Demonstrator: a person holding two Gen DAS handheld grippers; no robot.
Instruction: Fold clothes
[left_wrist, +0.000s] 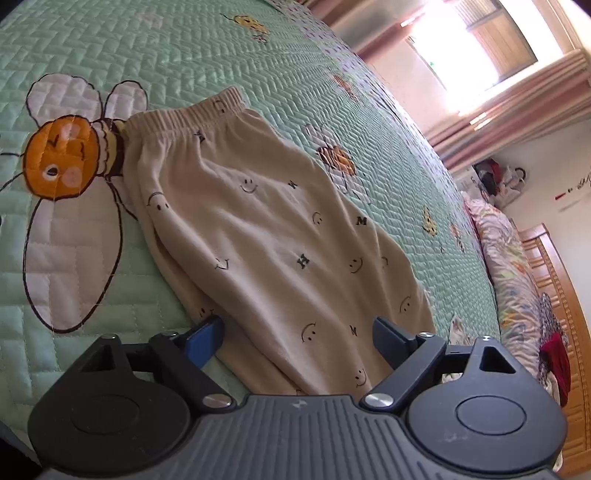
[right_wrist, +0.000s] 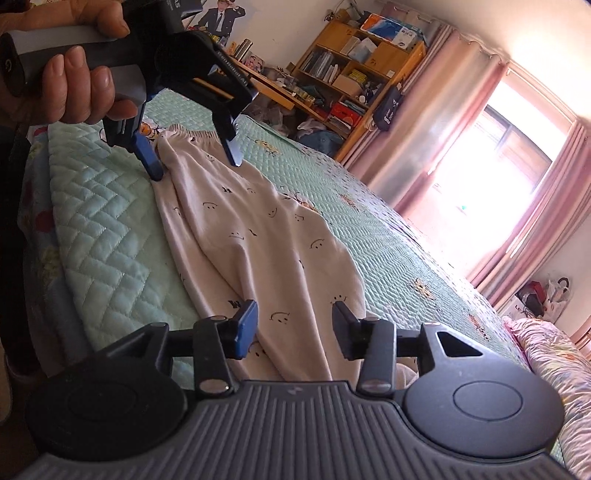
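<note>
Cream smiley-print fabric trousers (left_wrist: 258, 229) lie flat on the green quilted bedspread (left_wrist: 184, 55), both black two-finger grippers, left (left_wrist: 295, 332) and right (right_wrist: 295, 325), jaws apart, gripping nothing.

Cream trousers (left_wrist: 258, 236) lie on the green bee quilt (left_wrist: 207, 59), the left claw (left_wrist: 297, 334) spread wide over them.

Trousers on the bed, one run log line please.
garment: trousers laid out on quilt | left tool: open, near waistband | right tool: open, above near end
</note>
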